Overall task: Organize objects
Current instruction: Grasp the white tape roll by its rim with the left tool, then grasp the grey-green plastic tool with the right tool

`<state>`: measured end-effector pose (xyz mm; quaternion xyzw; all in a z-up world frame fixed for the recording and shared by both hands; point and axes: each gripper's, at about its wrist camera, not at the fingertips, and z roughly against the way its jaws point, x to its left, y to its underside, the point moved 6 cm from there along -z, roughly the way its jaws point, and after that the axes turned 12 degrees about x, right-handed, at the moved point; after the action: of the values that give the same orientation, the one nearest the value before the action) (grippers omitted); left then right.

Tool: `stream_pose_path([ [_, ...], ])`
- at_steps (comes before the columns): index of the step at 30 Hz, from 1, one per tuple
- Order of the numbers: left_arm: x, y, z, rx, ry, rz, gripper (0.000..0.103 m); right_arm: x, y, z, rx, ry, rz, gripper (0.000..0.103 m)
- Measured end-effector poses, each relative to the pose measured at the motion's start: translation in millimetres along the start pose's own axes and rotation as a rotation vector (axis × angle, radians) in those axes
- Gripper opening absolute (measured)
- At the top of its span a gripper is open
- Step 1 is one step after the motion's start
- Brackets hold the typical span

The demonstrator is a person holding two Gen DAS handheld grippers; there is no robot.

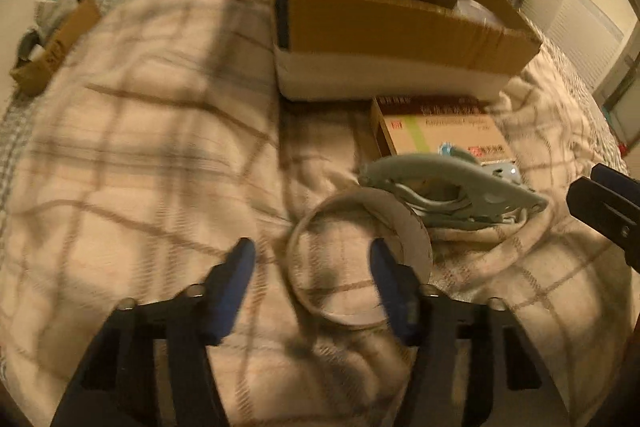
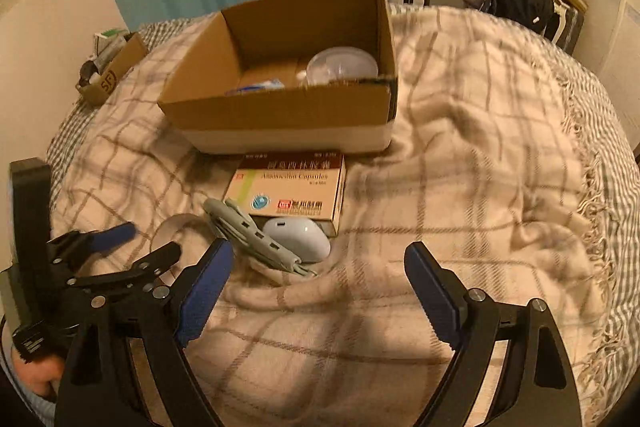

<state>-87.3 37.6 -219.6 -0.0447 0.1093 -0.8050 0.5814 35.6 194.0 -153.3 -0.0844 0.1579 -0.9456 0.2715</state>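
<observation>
Four loose items remain on the plaid blanket (image 2: 460, 155) that covers the bed, all just in front of the open cardboard box (image 2: 288, 115): a clear tape ring (image 1: 360, 263), a grey hand tool (image 1: 452, 187), a pale blue computer mouse (image 2: 298, 239) and an amoxicillin capsule carton (image 2: 288, 191). Inside the box lie a clear plastic lid or bowl (image 2: 342, 67) and a small blue-and-white packet (image 2: 256, 87), so by the look of it the sorting is partly done, with the cluster in front left to go in.

The left tongs (image 1: 312, 267) are spread wide and hover low over the tape ring; one blue fingertip (image 1: 384, 263) sits inside the ring's outline and the other outside its near wall, which suggests the ring is the next pick, though nothing is pinched. The right tongs (image 2: 320, 271) are also spread and empty, hanging above bare blanket just right of the hand tool and mouse. The tool lies across the mouse and touches the carton's near edge. A second, smaller cardboard box (image 2: 108, 75) sits well apart at the bed's far left edge.
</observation>
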Motion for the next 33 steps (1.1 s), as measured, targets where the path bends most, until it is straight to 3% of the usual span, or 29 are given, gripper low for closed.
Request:
stream_pose_path([
  [1,-3,0,-5,0.018,0.023,-0.010,0.037,0,-1,-1,0.005,0.001,-0.001,0.087],
  [2,-3,1,-8,0.029,0.013,-0.017,0.036,0,-1,-2,0.008,0.004,-0.003,0.087],
  [5,-1,4,-6,0.026,-0.005,-0.009,0.017,1,-1,-3,0.013,0.011,-0.002,0.087],
  [6,3,5,-3,0.026,-0.008,0.005,0.006,1,-1,-2,0.012,0.014,-0.001,0.087],
  [12,19,16,31,-0.015,0.043,0.044,0.003,9,-6,7,0.002,0.010,0.040,0.087],
  [21,75,6,81,-0.075,-0.046,0.107,0.003,64,-30,-21,0.056,0.052,0.234,0.086],
  [27,95,12,80,-0.080,-0.013,0.147,0.003,84,-28,-68,0.179,0.077,0.308,0.061],
  [31,94,12,69,-0.067,0.019,0.151,0.003,95,-15,-67,0.180,0.088,0.348,0.059],
  [33,94,11,63,-0.061,0.030,0.153,0.003,102,-6,-74,0.214,0.106,0.377,0.045],
])
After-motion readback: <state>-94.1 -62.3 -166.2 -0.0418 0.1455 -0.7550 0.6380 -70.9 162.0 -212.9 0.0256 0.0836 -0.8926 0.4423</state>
